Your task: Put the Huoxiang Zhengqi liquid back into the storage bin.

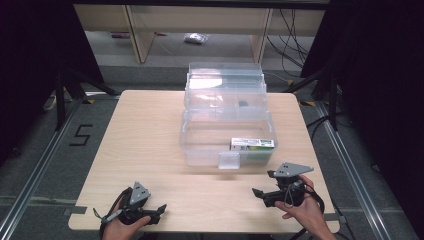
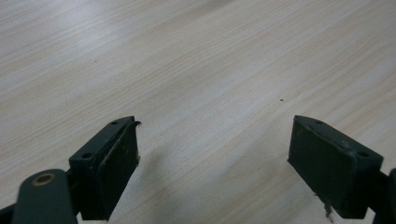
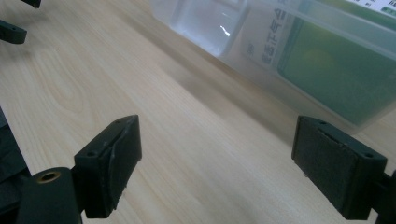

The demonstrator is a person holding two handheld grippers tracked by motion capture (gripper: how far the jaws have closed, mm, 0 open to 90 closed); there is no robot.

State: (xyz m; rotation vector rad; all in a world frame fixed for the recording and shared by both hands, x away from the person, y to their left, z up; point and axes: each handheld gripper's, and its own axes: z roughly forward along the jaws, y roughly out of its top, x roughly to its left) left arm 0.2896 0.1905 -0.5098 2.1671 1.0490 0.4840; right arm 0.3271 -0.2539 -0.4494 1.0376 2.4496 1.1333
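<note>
A clear plastic box (image 1: 200, 145) with its lid tilted back stands in the middle of the wooden table (image 1: 145, 135). A green and white carton (image 1: 252, 144) lies inside it at the front right; through the clear wall the carton (image 3: 336, 70) looks green in the right gripper view. My left gripper (image 1: 161, 208) rests near the front left edge, open, with bare wood between its jaws (image 2: 215, 140). My right gripper (image 1: 257, 193) is held low at the front right, open and holding nothing (image 3: 217, 149), just short of the box wall (image 3: 261, 42).
The box's front latch (image 1: 229, 160) hangs down at its near side. Tripod legs (image 1: 65, 90) stand on the floor at both sides of the table, cables trail at the right, and shelving (image 1: 200, 25) stands beyond the far edge.
</note>
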